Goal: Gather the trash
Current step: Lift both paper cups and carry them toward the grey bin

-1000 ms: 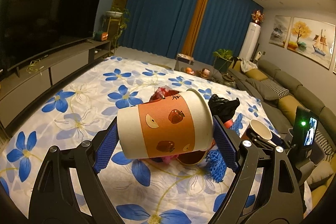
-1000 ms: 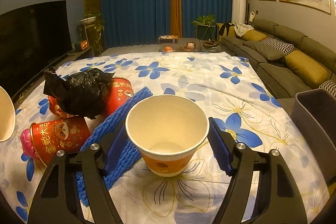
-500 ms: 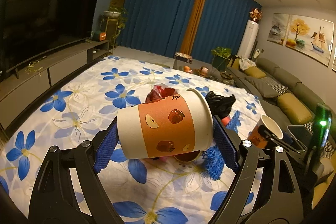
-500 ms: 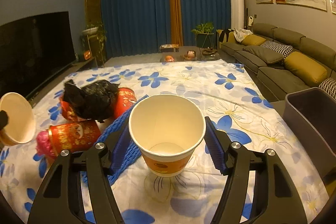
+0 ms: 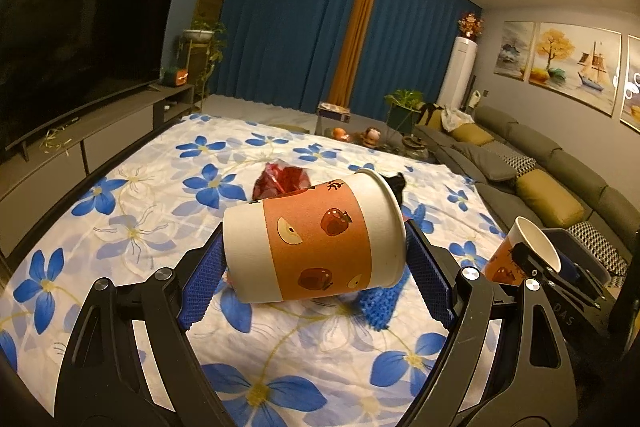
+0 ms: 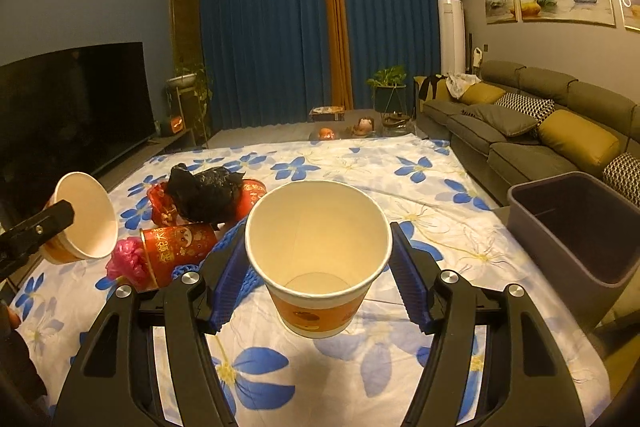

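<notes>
In the left wrist view my left gripper (image 5: 316, 243) is shut on a paper cup (image 5: 316, 239) with an orange apple-print band. The cup lies sideways between the blue pads, mouth to the right, above the flowered cloth (image 5: 132, 227). My right gripper (image 6: 318, 239) is shut on a second, matching paper cup (image 6: 318, 255), held upright and empty just above the cloth. A grey bin (image 6: 572, 227) stands to its right, off the cloth's edge. The left-held cup (image 6: 80, 223) shows at the left of the right wrist view, and the right-held cup (image 5: 520, 259) at the right of the left wrist view.
A pile of trash lies on the cloth: a black plastic bag (image 6: 204, 191), red printed tubs (image 6: 176, 247), a pink bag (image 6: 128, 259) and blue mesh netting (image 6: 224, 251). A sofa (image 6: 540, 131) runs along the right, a TV (image 6: 68, 119) along the left.
The right gripper has lifted its cup off the cloth and carried it right, so the bin looms larger. The left gripper has shifted slightly with its cup still held.
</notes>
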Demonstrator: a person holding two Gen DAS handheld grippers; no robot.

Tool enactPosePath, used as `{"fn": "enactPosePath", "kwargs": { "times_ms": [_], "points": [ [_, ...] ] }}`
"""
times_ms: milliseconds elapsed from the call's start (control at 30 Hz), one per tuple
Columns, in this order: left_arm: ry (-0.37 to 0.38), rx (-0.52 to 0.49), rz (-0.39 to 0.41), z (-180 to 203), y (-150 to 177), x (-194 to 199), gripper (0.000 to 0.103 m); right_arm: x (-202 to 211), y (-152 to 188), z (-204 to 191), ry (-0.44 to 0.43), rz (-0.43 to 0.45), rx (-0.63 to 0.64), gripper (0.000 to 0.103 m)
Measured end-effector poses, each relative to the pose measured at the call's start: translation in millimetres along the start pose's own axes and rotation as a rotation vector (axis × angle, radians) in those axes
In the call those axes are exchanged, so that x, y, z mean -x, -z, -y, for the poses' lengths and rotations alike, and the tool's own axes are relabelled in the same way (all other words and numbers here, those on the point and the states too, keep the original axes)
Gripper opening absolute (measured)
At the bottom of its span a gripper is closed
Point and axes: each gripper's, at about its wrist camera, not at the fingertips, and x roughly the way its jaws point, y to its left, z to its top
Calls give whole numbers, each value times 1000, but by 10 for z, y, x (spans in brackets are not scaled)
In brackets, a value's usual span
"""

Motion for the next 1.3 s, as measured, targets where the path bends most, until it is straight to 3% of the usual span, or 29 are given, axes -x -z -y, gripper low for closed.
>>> {"fn": "enactPosePath", "kwargs": {
  "times_ms": [500,933,1300],
  "points": [
    [55,-39,-5,257,59,113,83,342,24,205,47,47,-11,65],
    [107,-56,-14,484,60,94,83,385,93,350,132,59,-26,65],
    [116,-71,-21,610,78,38,83,404,127,477,140,66,-41,65]
  ]
}}
